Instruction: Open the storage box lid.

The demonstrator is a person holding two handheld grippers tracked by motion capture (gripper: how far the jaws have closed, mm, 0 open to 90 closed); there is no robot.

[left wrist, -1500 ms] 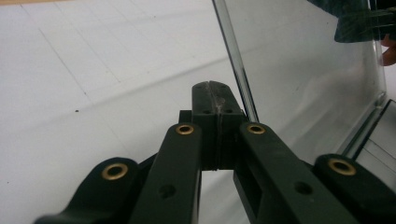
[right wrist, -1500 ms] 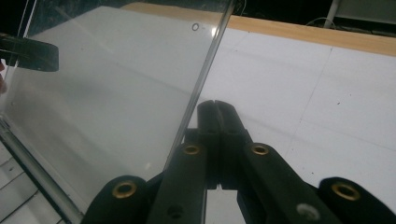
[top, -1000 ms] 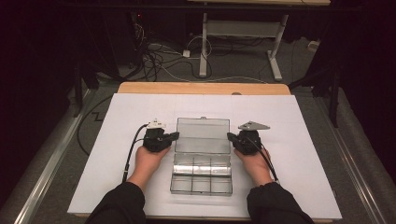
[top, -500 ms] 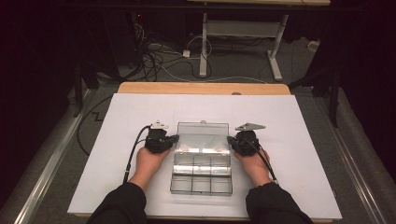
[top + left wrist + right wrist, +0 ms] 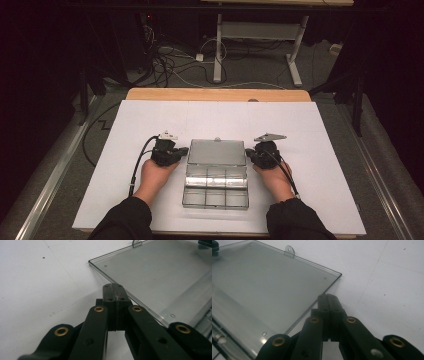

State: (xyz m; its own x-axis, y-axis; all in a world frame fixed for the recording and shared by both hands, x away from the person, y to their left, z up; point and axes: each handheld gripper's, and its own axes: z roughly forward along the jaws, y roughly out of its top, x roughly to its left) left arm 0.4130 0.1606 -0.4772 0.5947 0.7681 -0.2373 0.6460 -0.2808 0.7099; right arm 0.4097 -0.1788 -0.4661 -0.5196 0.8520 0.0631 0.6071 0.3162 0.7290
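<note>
A clear plastic box point(image 5: 216, 175) lies open on the white table point(image 5: 320, 135), its lid point(image 5: 217, 152) tilted back. The left gripper point(image 5: 183, 150) and right gripper point(image 5: 248, 152) sit at the lid's two side edges, jaws pressed together on nothing. The gripper views show the lid's small clasp tab point(image 5: 289, 250). No writing shows.

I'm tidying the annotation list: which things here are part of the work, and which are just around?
In the work:
- clear compartment box, its lid laid open
- left gripper, shut, at the lid's side edge
- right gripper, shut, at the opposite edge

Just around:
- white table
- floor cables
- desk frame
</note>
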